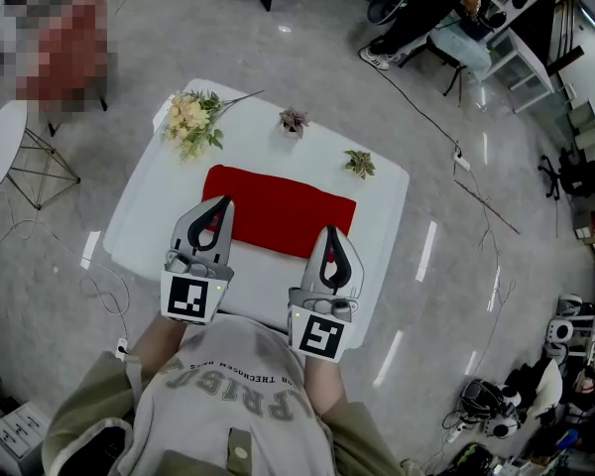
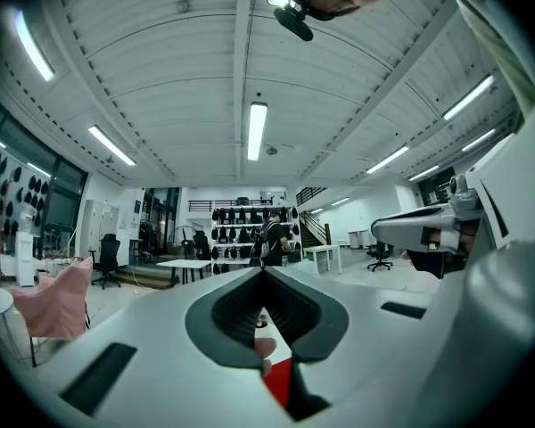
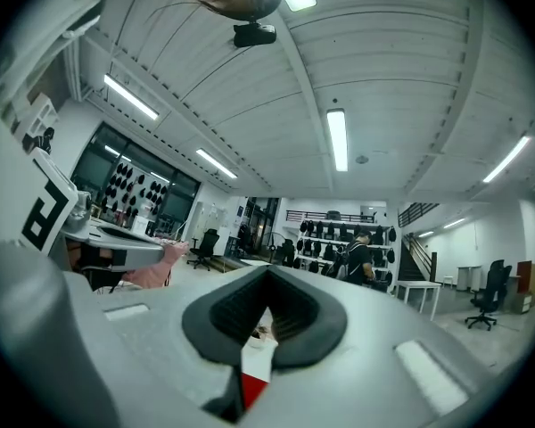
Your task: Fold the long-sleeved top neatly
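We have the left claw (image 1: 219,204) and the right claw (image 1: 332,233) nearest the person, both pinched fully closed with nothing between the jaws. Each gripper view shows only a sliver of red below its jaws.

Just under and ahead of both claw tips lies the red long-sleeved top (image 1: 278,211), flat on the white counter (image 1: 382,201). The left claw tips sit over its near-left edge and the right claw tips over its near-right edge. We can't tell whether either touches the cloth. It already reads as a tidy rectangle with no sleeves sticking out, so we judge the fold is far along.

Handling, as we judge it: light, soft and limp. It will sag when lifted and may slide on the smooth counter. Pinch all layers at the two near corners, one per claw, not mid-panel.

Beyond the right claw stands a small potted plant (image 1: 359,164), then a second potted plant (image 1: 294,121). Farthest, beyond the left claw, lies a bouquet (image 1: 190,119).
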A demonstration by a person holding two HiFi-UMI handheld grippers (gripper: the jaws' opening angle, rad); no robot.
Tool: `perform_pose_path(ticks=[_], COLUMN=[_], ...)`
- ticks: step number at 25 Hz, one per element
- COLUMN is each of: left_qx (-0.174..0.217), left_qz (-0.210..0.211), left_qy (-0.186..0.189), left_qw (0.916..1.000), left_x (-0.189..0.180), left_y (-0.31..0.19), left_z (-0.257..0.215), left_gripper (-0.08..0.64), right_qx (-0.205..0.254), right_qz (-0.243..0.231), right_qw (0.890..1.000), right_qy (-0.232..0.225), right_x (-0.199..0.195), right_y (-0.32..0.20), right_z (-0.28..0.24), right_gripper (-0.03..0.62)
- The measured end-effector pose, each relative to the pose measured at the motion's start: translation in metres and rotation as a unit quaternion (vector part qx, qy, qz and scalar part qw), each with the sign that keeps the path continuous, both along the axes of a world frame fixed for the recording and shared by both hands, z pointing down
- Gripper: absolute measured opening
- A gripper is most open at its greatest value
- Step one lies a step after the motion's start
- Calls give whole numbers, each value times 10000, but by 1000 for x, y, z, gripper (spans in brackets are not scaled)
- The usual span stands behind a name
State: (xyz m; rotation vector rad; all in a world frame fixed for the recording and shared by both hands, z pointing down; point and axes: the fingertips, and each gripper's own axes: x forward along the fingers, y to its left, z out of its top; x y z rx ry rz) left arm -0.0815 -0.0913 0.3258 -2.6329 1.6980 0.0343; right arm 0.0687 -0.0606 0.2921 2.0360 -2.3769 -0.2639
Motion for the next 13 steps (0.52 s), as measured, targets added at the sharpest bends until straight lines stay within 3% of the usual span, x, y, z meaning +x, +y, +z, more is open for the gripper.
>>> perform_pose_path(ticks=[13], left_qx=[43], left_qz=[-1], left_qy=[-42], left_qw=[10000], left_x=[3], left_y=[0], left_z=[-5], left_gripper=[12], right_qx=[76], right_qz=[2], right_qw=[9999], right_qy=[103], right_x=[4], right_y=[1], right_z=[-9], right_gripper=[0])
